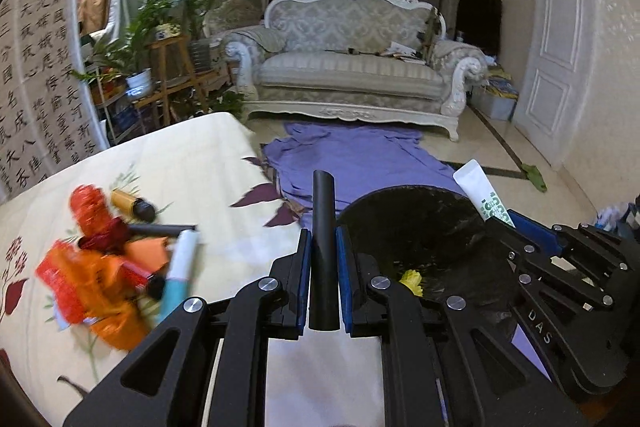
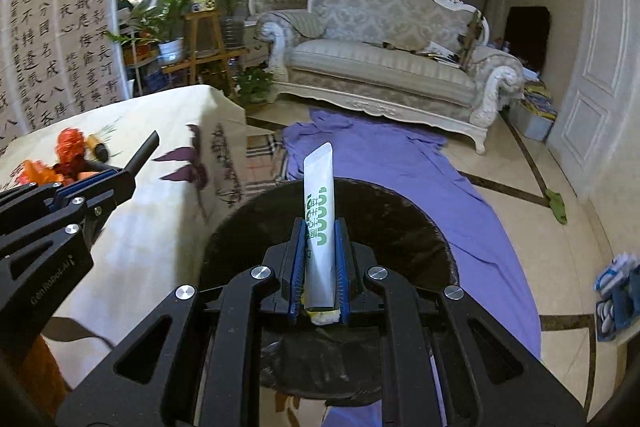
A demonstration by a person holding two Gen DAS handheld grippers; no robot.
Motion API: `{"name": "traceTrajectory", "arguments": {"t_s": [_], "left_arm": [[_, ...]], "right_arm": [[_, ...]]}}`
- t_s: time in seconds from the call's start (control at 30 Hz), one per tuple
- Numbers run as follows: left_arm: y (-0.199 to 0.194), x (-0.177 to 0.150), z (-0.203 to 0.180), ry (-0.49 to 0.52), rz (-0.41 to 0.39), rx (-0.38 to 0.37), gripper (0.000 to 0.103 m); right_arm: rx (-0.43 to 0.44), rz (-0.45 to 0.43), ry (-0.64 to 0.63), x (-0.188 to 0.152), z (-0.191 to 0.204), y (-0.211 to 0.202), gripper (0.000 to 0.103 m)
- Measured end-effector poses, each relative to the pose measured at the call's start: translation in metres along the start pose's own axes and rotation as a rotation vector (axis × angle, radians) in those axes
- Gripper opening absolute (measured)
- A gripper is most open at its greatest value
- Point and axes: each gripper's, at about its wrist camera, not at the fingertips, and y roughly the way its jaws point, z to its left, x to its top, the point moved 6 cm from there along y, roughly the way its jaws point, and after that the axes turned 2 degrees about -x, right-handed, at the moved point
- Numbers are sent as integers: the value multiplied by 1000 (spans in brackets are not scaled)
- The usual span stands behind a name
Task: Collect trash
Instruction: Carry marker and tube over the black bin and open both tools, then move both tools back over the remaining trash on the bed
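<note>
The left gripper is clamped on a black tube that stands upright between its blue pads, just beside the rim of a black-lined trash bin. The right gripper pinches a white tube with green print, held above that bin's dark opening. On the floral tablecloth to the left lies more trash, a blurred heap of orange and red wrappers with a white-and-teal tube; a purple cloth spreads on the floor toward a white carved sofa.

Left gripper clamped, angled downward; right gripper clamped, angled downward, just beside it.
</note>
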Motion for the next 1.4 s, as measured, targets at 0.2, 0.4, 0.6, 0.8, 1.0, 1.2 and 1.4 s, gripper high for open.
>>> {"name": "traceTrajectory", "arguments": {"t_s": [0.2,0.4,0.6,0.8,1.0,1.2,1.4], "left_arm": [[22,9,-17,34,11,-18,14],[43,14,-30,55,29,-25,14],[56,17,-32,57,59,-38,28],[55,17,-27,28,62,-26,55],[48,19,-21,13,43,0,68],[36,15,-3,-22,42,30,72],[16,11,17,-46,25,78,72]], "right_arm": [[-23,21,34,-1,-21,20,14],[-44,40,58,-3,-36,37,15],[-61,55,70,-5,-42,50,20],[-86,39,93,-4,-53,47,44],[-103,33,124,-2,-58,42,66],[-90,45,177,-5,-59,39,74],[-51,52,188,-3,-44,32,78]]}}
